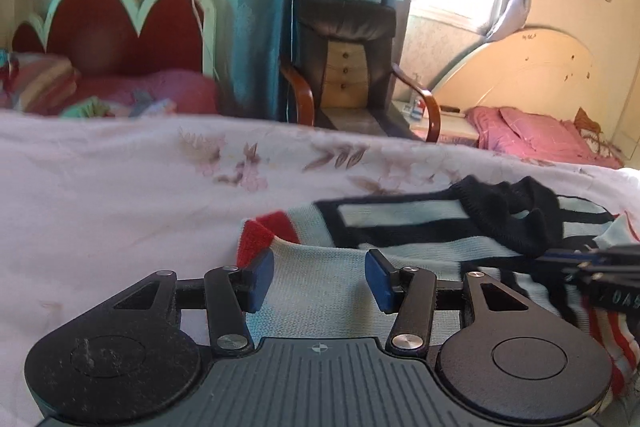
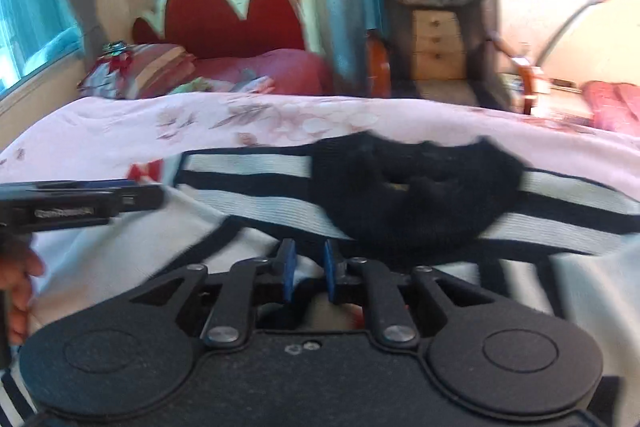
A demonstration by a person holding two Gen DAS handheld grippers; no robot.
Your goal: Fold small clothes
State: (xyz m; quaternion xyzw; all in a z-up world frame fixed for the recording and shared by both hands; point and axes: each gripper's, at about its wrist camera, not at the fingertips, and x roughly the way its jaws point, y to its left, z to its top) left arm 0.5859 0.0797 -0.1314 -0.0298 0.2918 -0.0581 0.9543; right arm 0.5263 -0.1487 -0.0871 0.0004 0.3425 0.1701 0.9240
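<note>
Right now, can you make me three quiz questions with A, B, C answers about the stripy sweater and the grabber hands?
1. Where does the sweater lie?
A) on the flowery bedspread
B) on the armchair
C) on the floor

2. What colour is the sweater's collar?
A) red
B) black
C) yellow

3. How do the left gripper's jaws stand?
A) wide apart with nothing between them
B) shut on the collar
C) shut on a sock

Answers:
1 A, the knit is spread over the flower-print cover.
2 B, the ribbed neck is black between pale and dark stripes.
3 A, its blue pads sit apart above the pale knit, while the right gripper is nearly closed.
</note>
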